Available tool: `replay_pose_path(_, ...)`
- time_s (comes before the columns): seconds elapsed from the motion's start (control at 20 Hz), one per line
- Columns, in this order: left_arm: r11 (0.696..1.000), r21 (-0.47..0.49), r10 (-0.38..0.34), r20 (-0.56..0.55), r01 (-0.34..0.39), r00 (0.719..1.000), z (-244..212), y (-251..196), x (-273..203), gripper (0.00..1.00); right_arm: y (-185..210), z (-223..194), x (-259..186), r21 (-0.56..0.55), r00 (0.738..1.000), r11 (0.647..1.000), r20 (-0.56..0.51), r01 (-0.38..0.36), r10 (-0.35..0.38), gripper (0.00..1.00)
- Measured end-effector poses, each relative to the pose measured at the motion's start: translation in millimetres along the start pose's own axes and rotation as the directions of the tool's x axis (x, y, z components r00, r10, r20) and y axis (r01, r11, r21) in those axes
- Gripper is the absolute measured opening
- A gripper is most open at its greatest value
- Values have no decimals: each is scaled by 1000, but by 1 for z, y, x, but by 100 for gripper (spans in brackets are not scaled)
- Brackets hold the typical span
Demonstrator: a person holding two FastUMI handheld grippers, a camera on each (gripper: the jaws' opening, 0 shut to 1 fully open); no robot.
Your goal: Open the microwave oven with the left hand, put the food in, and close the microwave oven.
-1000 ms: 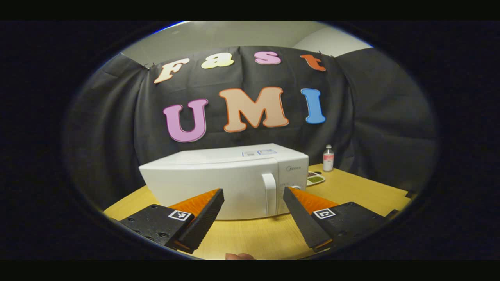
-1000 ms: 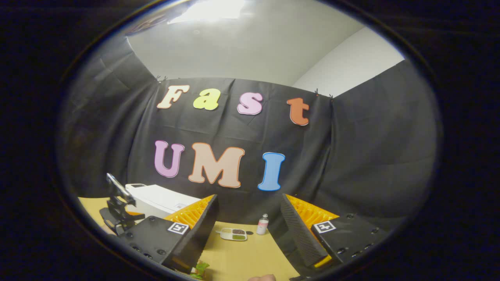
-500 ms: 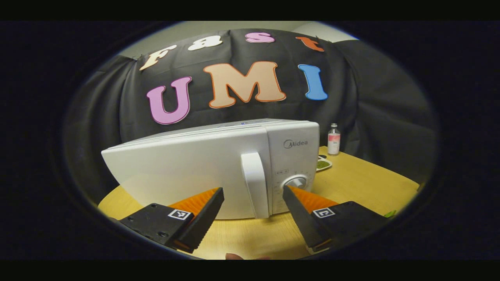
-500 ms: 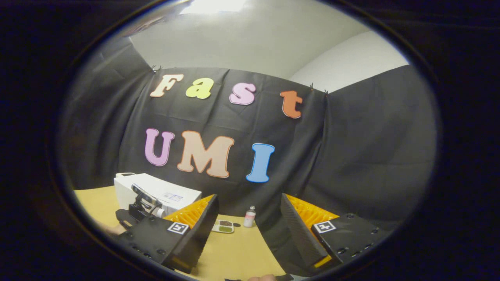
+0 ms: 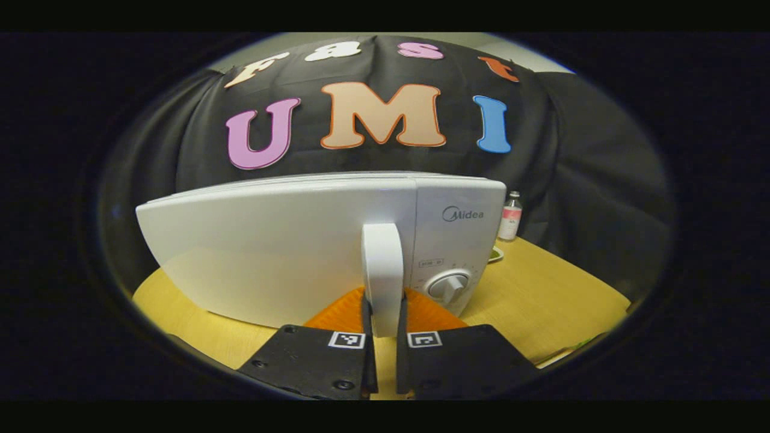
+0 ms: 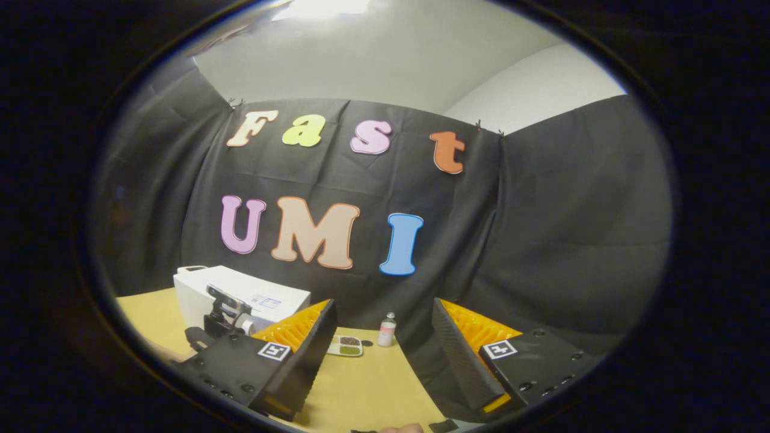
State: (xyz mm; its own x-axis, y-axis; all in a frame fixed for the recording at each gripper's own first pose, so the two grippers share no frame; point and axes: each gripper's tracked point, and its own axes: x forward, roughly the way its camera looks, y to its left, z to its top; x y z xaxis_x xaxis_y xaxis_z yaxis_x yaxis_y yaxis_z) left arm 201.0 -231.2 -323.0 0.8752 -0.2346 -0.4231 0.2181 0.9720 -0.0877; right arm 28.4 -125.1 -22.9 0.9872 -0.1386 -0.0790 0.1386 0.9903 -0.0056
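A white microwave oven (image 5: 271,252) stands on the wooden table (image 5: 541,288) right before me in the left gripper view, its door closed. My left gripper (image 5: 384,313) is shut on the door's upright white handle (image 5: 382,258), one finger on each side. The right gripper view shows the microwave (image 6: 246,293) at the left with the left gripper (image 6: 221,311) at its front. My right gripper (image 6: 382,337) hangs open above the table with nothing between its fingers. A small white dish (image 6: 344,346) with green and brown food lies beyond it.
A small bottle (image 5: 511,215) with a pink label stands at the back right by the black cloth wall, next to the dish (image 5: 494,255). The microwave's round dial (image 5: 448,285) sits right of the handle. A green scrap (image 5: 586,343) shows at the table's near right edge.
My left gripper has moved in to the microwave and shut on the door handle; it was open and farther off before. The right gripper has stayed open and shifted only slightly.
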Motion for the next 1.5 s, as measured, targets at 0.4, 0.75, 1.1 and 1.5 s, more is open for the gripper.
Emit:
replay_pose_path(0.4,999,25,-46,-16,46,999,-8,1,-46,3,22,-6,-1,19,999,999,-8,-35,36,97)
replay_pose_path(0.75,984,39,-171,-98,176,980,-47,30,-148,3,75,-39,-1,125,987,985,-91,-120,131,97)
replay_pose_path(1.1,988,43,-141,-121,147,983,-64,82,-212,6,116,-100,-10,211,959,968,-217,-136,182,97)
replay_pose_path(1.5,999,37,-21,-147,27,989,-79,138,-254,13,153,-214,-13,276,901,957,-387,-90,196,96)
